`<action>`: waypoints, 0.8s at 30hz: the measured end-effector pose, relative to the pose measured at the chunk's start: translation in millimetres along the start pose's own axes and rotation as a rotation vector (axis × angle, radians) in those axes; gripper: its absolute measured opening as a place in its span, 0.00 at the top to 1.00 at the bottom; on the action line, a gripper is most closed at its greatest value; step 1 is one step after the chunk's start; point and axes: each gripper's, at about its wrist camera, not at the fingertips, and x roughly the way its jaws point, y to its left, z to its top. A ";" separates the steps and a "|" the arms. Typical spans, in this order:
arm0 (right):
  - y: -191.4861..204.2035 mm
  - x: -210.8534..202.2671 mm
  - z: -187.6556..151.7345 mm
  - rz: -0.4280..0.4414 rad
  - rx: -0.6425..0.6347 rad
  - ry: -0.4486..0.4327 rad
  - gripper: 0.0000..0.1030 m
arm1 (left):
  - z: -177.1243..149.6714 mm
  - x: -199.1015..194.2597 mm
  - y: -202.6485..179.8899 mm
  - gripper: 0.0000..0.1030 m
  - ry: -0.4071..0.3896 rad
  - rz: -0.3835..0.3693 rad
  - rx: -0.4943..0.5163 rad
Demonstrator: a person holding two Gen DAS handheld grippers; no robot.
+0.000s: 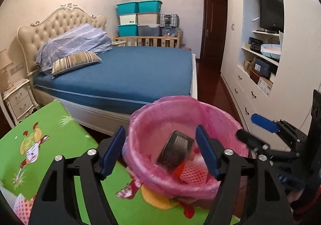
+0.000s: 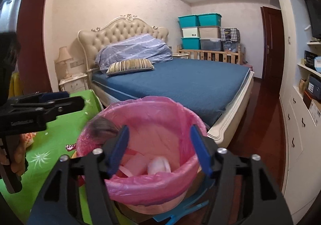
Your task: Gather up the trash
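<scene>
A bin lined with a pink bag (image 1: 186, 185) stands by the green play mat (image 1: 46, 136). A dark grey spool-like roll (image 1: 176, 150) is blurred in mid-air just inside the bin mouth, above pink foam net and red scraps (image 1: 192, 175). My left gripper (image 1: 160, 152) is open and empty over the bin. My right gripper (image 2: 158, 150) is open and empty over the bin (image 2: 148, 189); the blurred grey roll (image 2: 102, 126) shows at the bin's left rim. Each gripper shows in the other's view: right one (image 1: 254, 126), left one (image 2: 66, 98).
A bed with a blue mattress (image 1: 128, 72) stands behind the bin. A nightstand (image 1: 18, 96) is at the left, a white cabinet wall (image 1: 250, 92) at the right. A pink foam net (image 1: 22, 207) lies at the mat's near left. Red wood floor (image 2: 264, 116) runs beside the bed.
</scene>
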 end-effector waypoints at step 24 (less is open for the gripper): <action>178.5 -53.4 -37.9 0.321 -0.125 0.117 0.23 | -119.9 -225.4 82.7 0.18 -0.045 0.327 -0.017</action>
